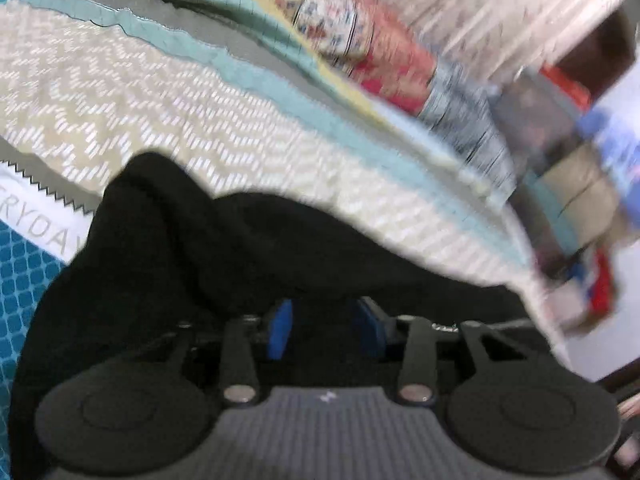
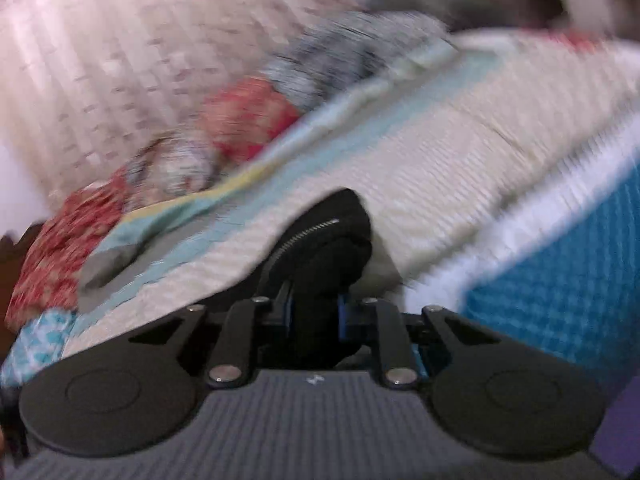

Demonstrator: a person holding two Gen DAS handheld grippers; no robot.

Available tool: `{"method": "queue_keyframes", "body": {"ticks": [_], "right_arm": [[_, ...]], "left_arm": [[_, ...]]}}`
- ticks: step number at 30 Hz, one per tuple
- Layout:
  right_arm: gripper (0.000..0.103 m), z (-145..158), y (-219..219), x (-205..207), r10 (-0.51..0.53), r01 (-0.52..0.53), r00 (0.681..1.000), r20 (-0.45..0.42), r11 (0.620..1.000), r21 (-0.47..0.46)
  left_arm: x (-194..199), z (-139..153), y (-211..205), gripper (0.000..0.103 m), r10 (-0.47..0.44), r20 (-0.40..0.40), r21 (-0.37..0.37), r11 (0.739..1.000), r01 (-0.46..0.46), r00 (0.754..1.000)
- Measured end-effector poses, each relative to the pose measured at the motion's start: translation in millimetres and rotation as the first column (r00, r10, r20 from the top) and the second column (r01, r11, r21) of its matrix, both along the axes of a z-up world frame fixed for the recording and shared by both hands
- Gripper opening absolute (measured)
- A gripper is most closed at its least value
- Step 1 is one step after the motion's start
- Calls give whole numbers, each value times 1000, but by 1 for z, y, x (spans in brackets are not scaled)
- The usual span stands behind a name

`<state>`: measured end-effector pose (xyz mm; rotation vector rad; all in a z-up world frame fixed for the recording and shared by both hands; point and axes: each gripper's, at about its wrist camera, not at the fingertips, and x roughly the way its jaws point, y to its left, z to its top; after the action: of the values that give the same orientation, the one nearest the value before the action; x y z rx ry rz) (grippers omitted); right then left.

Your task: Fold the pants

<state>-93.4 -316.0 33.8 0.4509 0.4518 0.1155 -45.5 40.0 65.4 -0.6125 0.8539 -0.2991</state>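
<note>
Clearly one black pants; right hand-held gripper clamped on it, left hand-held gripper apart over cloth.

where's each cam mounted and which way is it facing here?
Left wrist: on the left tongs, looking forward and down over black pants onto the patterned bedspread; its own blue pads stand apart.
Right wrist: on the right tongs, facing the same bed; a bunched zippered fold of pants sits between its pads.
Shared: pants, bedspread, floral pillows.
</note>
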Motion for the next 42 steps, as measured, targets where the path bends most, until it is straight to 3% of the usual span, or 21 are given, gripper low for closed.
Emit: {"method": "queue_keyframes", "body": {"ticks": [2,4,7,9,11,13,14,17,20,24,27,29,32,34,35,38,42], "right_arm": [[22,15,34,-2,100,-95,994,45,990,-107],[22,22,72,-2,207,-190,977,57,957,-219],[22,21,123,1,357,-328,934,31,887,-324],[22,21,151,0,430,-397,903,15,847,-354],[21,20,181,-9,512,-472,859,-4,788,-395],[21,17,201,-21,581,-534,813,-27,728,-430],[21,13,210,-27,597,-545,802,-35,705,-455],[30,8,218,-40,630,-558,776,-36,659,-504],[44,15,214,-43,659,-579,752,-4,658,-481],[48,14,210,-47,661,-599,750,-21,665,-445],[49,9,207,-45,660,-619,749,-49,673,-405],[49,4,207,-46,667,-635,742,-73,664,-396],[49,1,215,-43,679,-655,729,-94,650,-386],[51,-3,220,-38,686,-672,718,-119,637,-379],[52,-6,224,-39,691,-686,708,-145,626,-369],[54,-9,227,-34,690,-699,703,-175,622,-353],[54,5,222,-39,713,-691,697,-76,641,-334]], "left_arm": [[0,18,3,68,4,29,-41,999,-3,1000],[0,34,0,99,-21,60,-60,998,25,998],[0,44,-9,101,-79,102,-43,996,83,992],[4,37,-13,102,-107,71,-16,994,108,992],[5,22,-12,81,-103,22,-34,994,104,994],[4,11,-6,28,-95,4,-42,995,95,996],[4,6,-1,19,-90,-7,-31,995,90,996],[2,-1,23,14,-67,-9,-61,996,66,998],[-3,5,47,14,-49,57,-82,995,54,997],[-12,19,71,14,-31,145,-71,997,41,989],[-15,18,94,14,4,150,-92,996,10,989],[-13,9,110,14,37,110,-111,994,-25,993],[-4,-17,124,24,53,-17,-97,994,-54,998],[-5,-37,131,59,152,-126,-49,986,-159,980],[-8,-43,134,61,172,-157,-75,980,-186,973],[-22,-38,139,63,155,-131,-189,966,-178,979],[-35,-9,134,78,126,-45,-200,971,-133,991]]}}
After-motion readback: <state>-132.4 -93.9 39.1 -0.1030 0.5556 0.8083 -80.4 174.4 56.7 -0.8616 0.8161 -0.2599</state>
